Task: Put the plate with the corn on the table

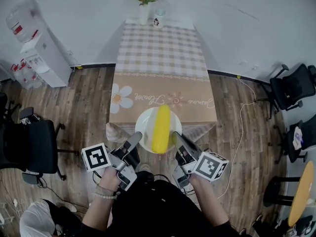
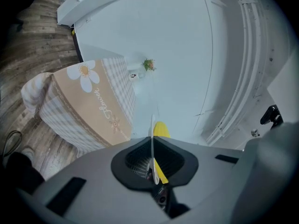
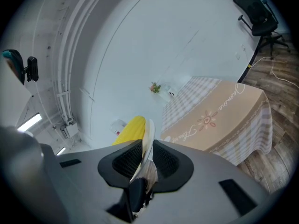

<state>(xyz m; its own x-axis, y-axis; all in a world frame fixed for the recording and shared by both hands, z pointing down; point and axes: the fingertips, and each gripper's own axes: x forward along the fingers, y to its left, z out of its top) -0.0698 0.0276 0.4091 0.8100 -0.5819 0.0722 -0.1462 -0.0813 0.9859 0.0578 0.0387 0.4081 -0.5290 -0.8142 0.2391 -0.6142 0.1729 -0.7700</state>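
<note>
The corn (image 1: 161,127) hides the near rim of the plate (image 1: 143,126).

Black fabric top (image 1: 158,209); pale beaded bracelet (image 1: 104,195) on the left wrist; grey left gripper (image 1: 134,141) and right gripper (image 1: 176,138); black-and-white marker cubes (image 1: 96,157); black ribbed fingers (image 2: 136,160).

Seen from above, the person's left forearm (image 1: 98,209) and right forearm (image 1: 210,204) reach forward side by side. Each hand carries a grey two-finger gripper topped with a black-and-white marker cube. The left gripper (image 1: 134,142) and right gripper (image 1: 176,138) angle inward toward each other. Each one's black ribbed fingers (image 2: 135,160) (image 3: 124,160) are pinched tight on opposite rims of a white round plate (image 1: 143,126). A pale beaded bracelet (image 1: 103,195) circles the left wrist.
</note>
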